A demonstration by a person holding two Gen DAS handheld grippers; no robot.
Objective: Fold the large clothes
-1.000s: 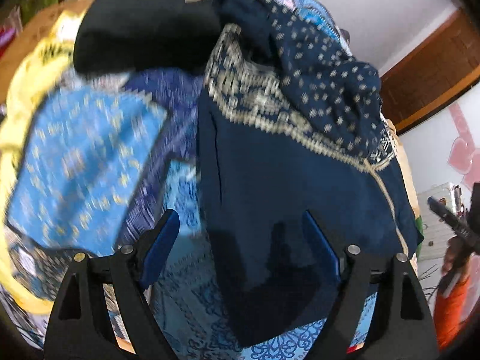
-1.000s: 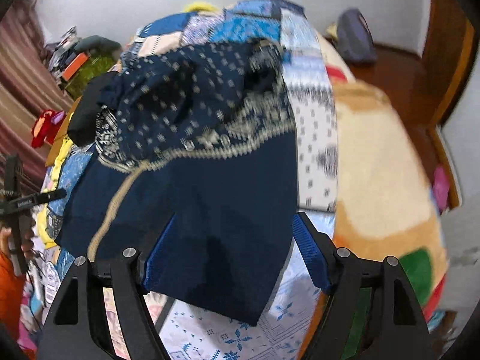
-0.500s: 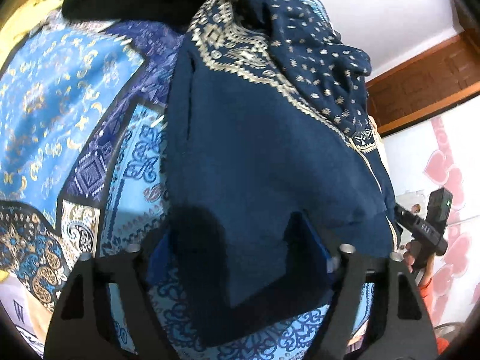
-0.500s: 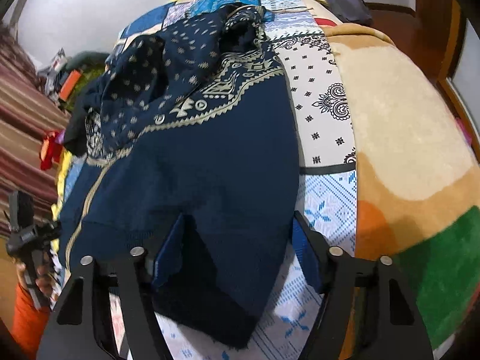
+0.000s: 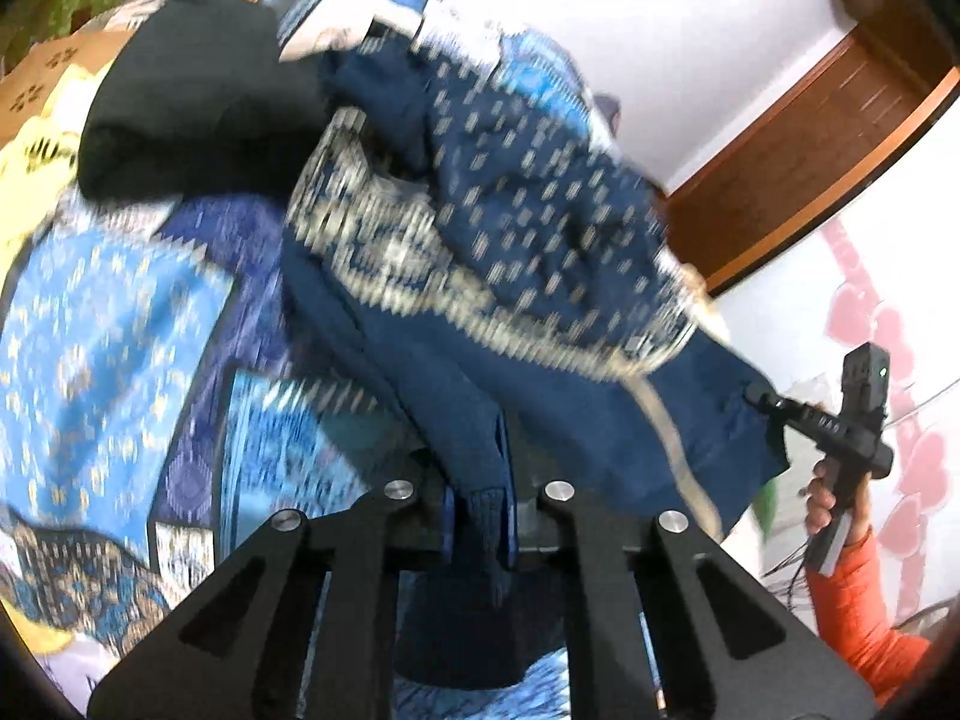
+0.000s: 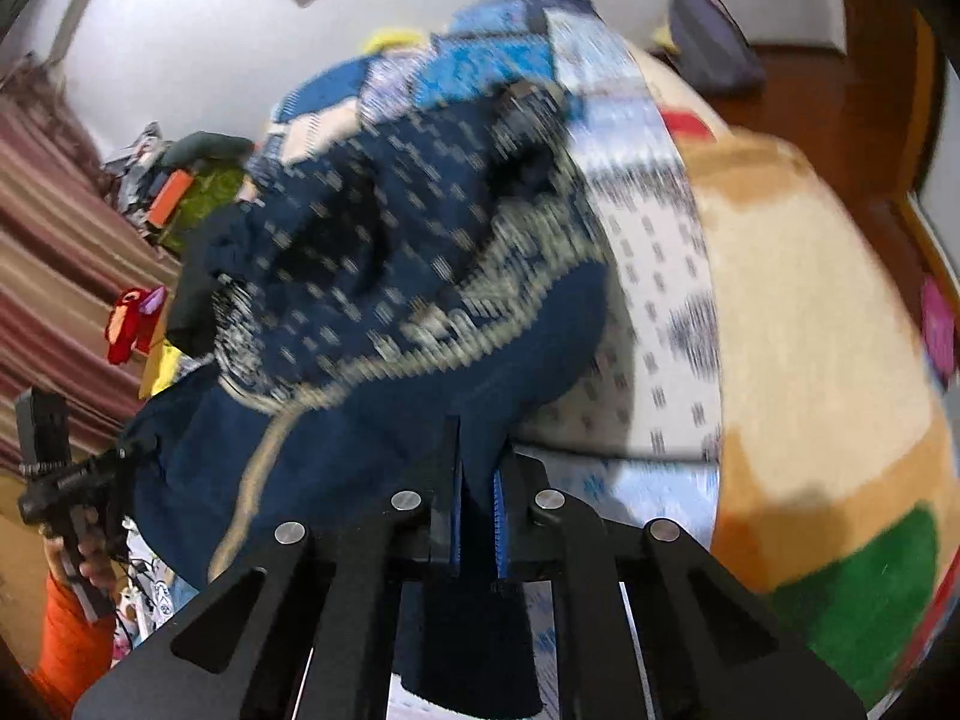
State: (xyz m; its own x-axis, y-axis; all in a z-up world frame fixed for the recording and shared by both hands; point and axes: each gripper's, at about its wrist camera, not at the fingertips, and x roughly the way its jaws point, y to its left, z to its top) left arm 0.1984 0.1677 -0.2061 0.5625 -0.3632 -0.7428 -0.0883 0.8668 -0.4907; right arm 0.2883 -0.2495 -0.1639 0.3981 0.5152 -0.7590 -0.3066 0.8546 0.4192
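Observation:
A large navy garment (image 5: 540, 276) with a cream patterned band and dotted upper part lies on the bed; it also shows in the right wrist view (image 6: 384, 324). My left gripper (image 5: 480, 504) is shut on one corner of its plain hem, which bunches between the blue pads. My right gripper (image 6: 477, 516) is shut on the other hem corner. The hem is lifted off the bed between both grippers. In the left wrist view the right gripper (image 5: 852, 420) shows at the right; in the right wrist view the left gripper (image 6: 54, 480) shows at the left.
The bed has a blue patchwork cover (image 5: 102, 348) and a cream, orange and green blanket (image 6: 816, 372). A black garment (image 5: 198, 102) lies beyond the navy one. A striped curtain (image 6: 54, 276) and clutter are at the left, a wooden door (image 5: 840, 138) at the right.
Both grippers were open over the hem and have shut on it. They have lifted the hem edge up off the bed, and the views now blur with motion.

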